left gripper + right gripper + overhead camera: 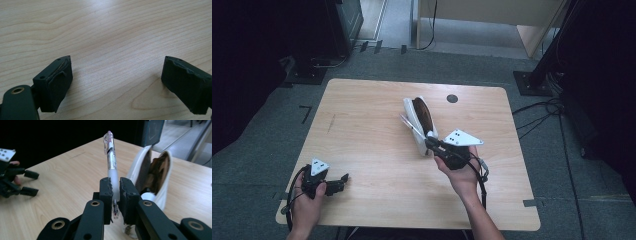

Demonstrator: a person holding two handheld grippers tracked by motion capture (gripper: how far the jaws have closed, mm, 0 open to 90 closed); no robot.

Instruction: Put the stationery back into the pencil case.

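Looking down from the high view, the right gripper [430,140] is seen at the near end of a white pouch [418,125] lying open mid-table [362,145], with a pen [410,125] clamped just beside the pouch; the left gripper [343,180] is held well apart from the pouch, near the table's front corner. In the left gripper view, its jaws are spread wide over bare wood. In the right gripper view, the pen [111,162] is pinched upright between closed jaws, just left of the pouch [152,177].

Left gripper [116,82], jaws wide apart, low over bare wooden table [112,32]
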